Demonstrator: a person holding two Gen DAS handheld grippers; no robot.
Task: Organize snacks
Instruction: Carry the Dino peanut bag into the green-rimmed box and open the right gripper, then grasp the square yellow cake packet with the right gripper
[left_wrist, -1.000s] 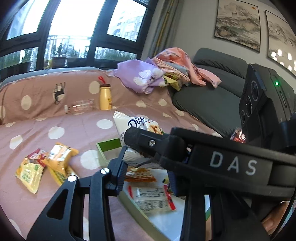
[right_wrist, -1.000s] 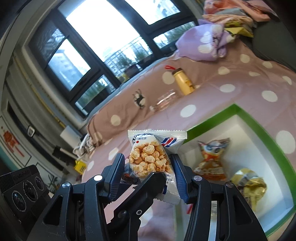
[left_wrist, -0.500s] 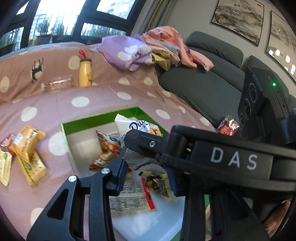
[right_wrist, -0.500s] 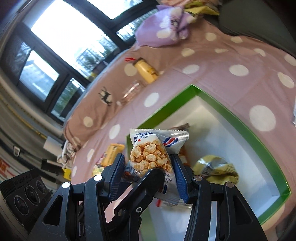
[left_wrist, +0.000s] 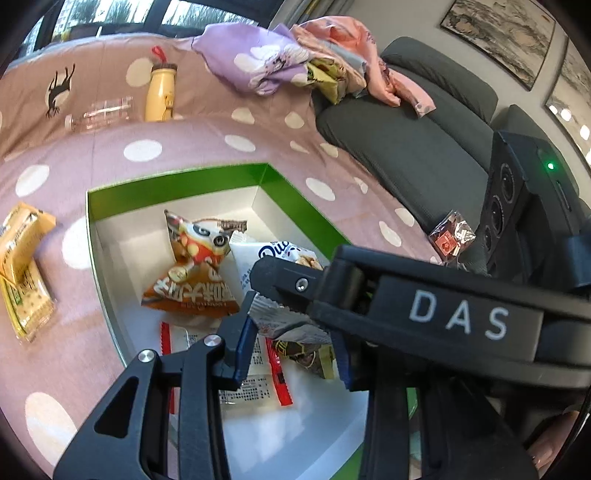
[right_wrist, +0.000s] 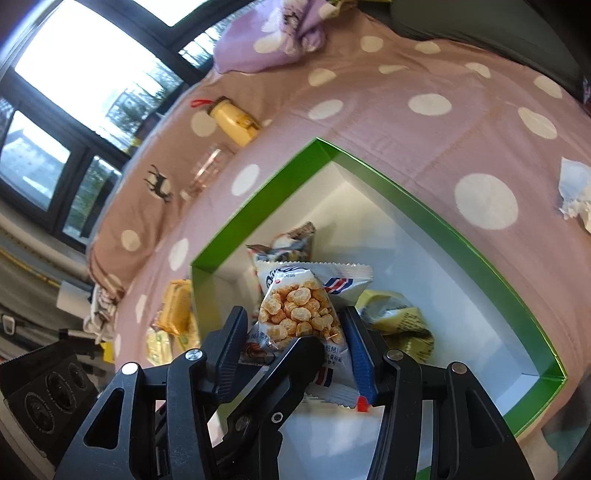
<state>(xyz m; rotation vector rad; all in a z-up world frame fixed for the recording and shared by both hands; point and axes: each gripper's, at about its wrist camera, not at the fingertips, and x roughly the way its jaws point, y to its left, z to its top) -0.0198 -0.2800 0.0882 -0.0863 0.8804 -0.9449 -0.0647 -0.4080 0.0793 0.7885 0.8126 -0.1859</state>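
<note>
Snack packet (right_wrist: 299, 317) with the puffed balls printed on it sat pinched in the right claw (right_wrist: 295, 345), both pads against its sides, hanging right over the green-rimmed box (right_wrist: 436, 218). The left claw (left_wrist: 291, 347) was in on it too: in the left wrist view its pads bracketed the crinkled bottom end of the same white packet (left_wrist: 275, 277), and its jaws were closing a touch, so I read it as held from both ends. The other claw's arm crossed in front, so I couldn't swear the far pad was pressing.

Inside the box, just below the packet, lay a yellow-green wrapper (right_wrist: 400, 321), a flat white packet with red edges (left_wrist: 255, 380) and an orange triangular bag with a cartoon face (left_wrist: 195, 273). So sorting was clearly underway, with a few things already in.

Beyond the box, on the pink polka-dot bed cover (left_wrist: 184, 147), yellow snack packs (left_wrist: 22, 269) were waiting outside the rim, plus a small red packet (left_wrist: 452, 236) over by the grey sofa. Further back stood a yellow bottle (left_wrist: 160, 92) and a pile of clothes (left_wrist: 273, 66).

My guess at the step: dropping this packet in. Next move would need both claws to let go low over a bare patch of the floor, then go fetch the yellow packs.
</note>
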